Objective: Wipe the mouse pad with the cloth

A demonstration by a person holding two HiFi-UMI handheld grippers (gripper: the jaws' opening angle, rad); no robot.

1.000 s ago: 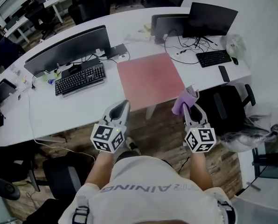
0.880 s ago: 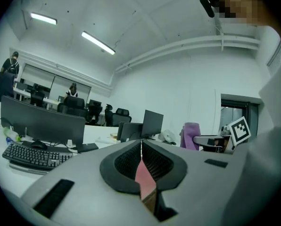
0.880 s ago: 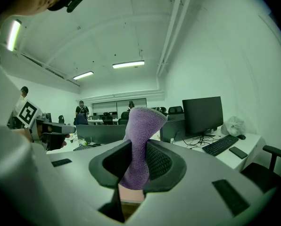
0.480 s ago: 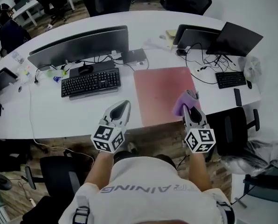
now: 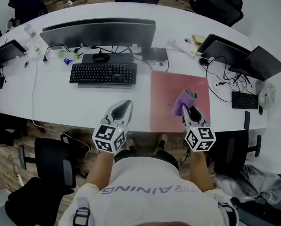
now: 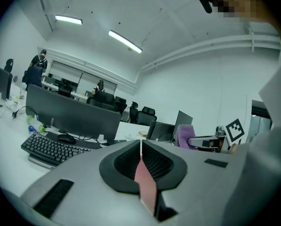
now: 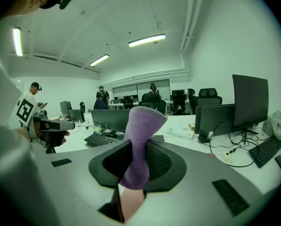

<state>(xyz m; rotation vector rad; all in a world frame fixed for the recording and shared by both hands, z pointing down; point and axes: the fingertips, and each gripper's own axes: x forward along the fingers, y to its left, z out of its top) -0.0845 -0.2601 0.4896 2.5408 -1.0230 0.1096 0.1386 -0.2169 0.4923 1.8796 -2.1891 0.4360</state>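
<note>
Head view gives the layout: red mouse pad (image 5: pixel 165 89) flat on the white curved surface (image 5: pixel 60 105), at the near edge, just right of a black keyboard (image 5: pixel 103 73). From up here the purple cloth (image 5: pixel 185 100) is only a small lump over the pad's right part; whether it touches the pad cannot be told. The right gripper view settles the grip: right hand-held gripper (image 7: pixel 136 147) has its jaws clamped on the cloth, which stands up past the tips in a folded roll. The left gripper view shows the left hand-held gripper (image 6: pixel 140 147) with jaws closed together and nothing held; it also catches the other gripper and cloth off to its right. Both gripper views show people (image 6: pixel 38 66) standing at far desks, outside the head view. Around the pad: wide monitor (image 5: pixel 99 32) and a mouse (image 5: pixel 101 58) behind the keyboard, a small dark box (image 5: pixel 154 54) just behind the pad, loose cables (image 5: pixel 224 81) beside its right edge, two open laptops (image 5: pixel 235 55) and a second keyboard (image 5: pixel 244 100) further right. An office chair (image 5: pixel 51 161) sits on the floor at lower left. Pose: bare forearms stretched forward from the torso, grippers side by side and well apart, marker cubes toward the person, tips pointing at the surface; left over the near edge left of the pad, right over the pad.
</note>
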